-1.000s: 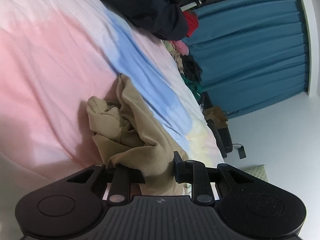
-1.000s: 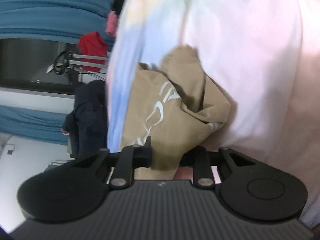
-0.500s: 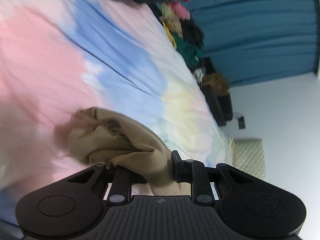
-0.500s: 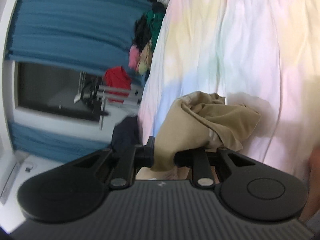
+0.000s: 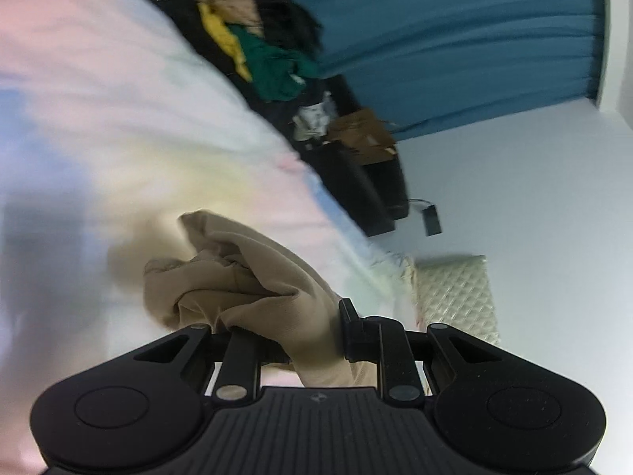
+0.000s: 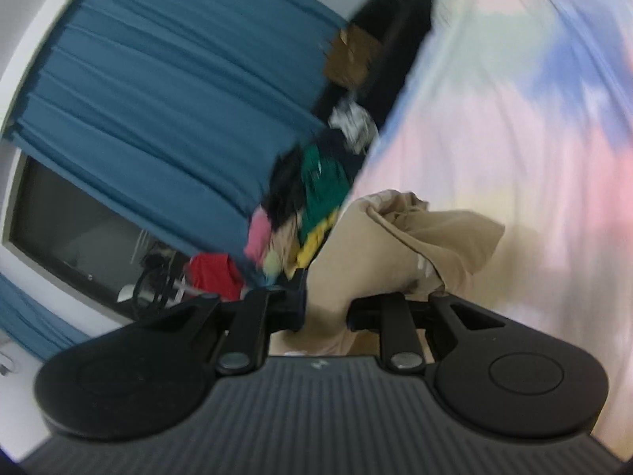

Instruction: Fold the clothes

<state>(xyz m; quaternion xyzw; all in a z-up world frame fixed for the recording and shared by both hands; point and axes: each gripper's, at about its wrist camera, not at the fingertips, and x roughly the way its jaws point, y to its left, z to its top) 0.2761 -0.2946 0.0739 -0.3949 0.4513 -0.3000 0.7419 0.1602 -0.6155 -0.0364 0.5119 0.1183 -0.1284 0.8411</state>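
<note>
A tan garment (image 5: 245, 277) hangs bunched from my left gripper (image 5: 312, 340), which is shut on its cloth above the pastel tie-dye bedsheet (image 5: 99, 118). In the right wrist view the same tan garment (image 6: 399, 245), with a white print partly showing, is clamped in my right gripper (image 6: 326, 308), also shut on the cloth. Both grippers hold it lifted off the bedsheet (image 6: 514, 118). The fingertips are buried in fabric.
A heap of mixed clothes (image 5: 261, 35) in green, yellow, black and pink lies past the bed's far edge; it also shows in the right wrist view (image 6: 308, 194). Blue curtains (image 5: 455, 39), a black unit (image 5: 356, 182), a quilted cushion (image 5: 455, 297) and a window (image 6: 79, 237) surround it.
Both grippers have swung and lifted with the tan garment; the view now sweeps toward the bed's far end and the clothes heap. The garment stays bunched in both grips.
</note>
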